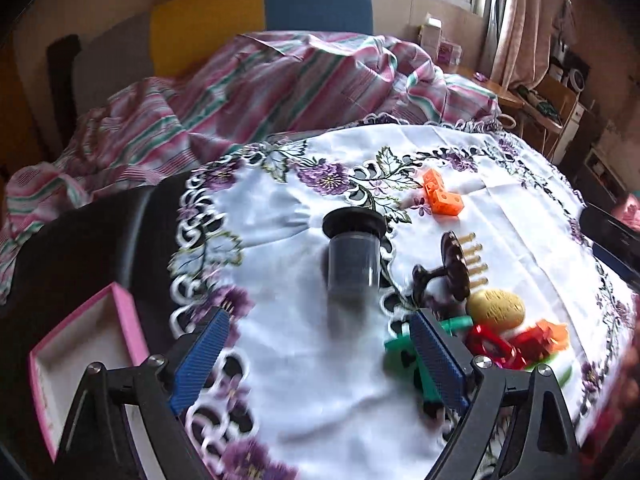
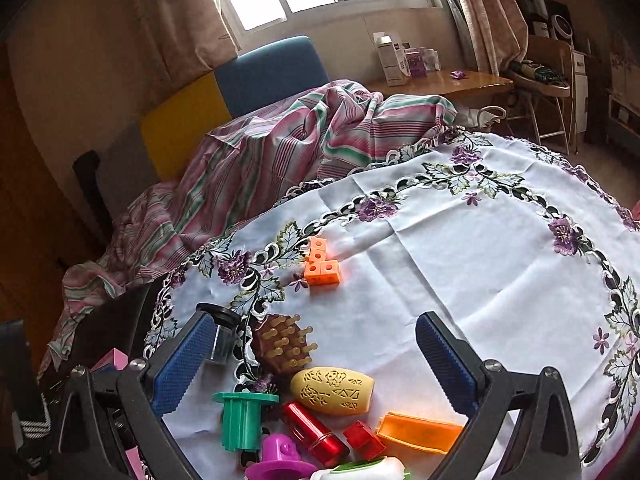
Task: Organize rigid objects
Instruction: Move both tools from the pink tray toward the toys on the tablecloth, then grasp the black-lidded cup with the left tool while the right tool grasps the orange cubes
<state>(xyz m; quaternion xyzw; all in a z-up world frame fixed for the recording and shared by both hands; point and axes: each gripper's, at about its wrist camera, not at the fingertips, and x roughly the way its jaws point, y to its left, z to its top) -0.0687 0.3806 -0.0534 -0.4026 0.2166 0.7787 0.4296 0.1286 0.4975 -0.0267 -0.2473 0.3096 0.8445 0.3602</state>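
A dark clear jar with a black lid (image 1: 354,258) lies on the white embroidered cloth, straight ahead of my open, empty left gripper (image 1: 320,360). To its right lie a brown peg brush (image 1: 456,266), a yellow carved egg (image 1: 496,307), a green piece (image 1: 404,354) and red pieces (image 1: 496,346). Orange linked cubes (image 1: 442,194) sit farther back. My right gripper (image 2: 316,364) is open and empty above the brush (image 2: 282,344), egg (image 2: 334,390), green piece (image 2: 240,420), red cylinder (image 2: 316,432), orange box (image 2: 420,432) and purple piece (image 2: 280,456). The jar (image 2: 219,332) and the cubes (image 2: 320,262) also show there.
A pink open box (image 1: 80,356) sits at the cloth's left edge on a black surface (image 1: 80,248). A striped blanket (image 1: 260,88) covers the bed behind the table. A wooden desk (image 2: 440,80) with cartons stands by the window. A black object (image 1: 612,236) lies at the right edge.
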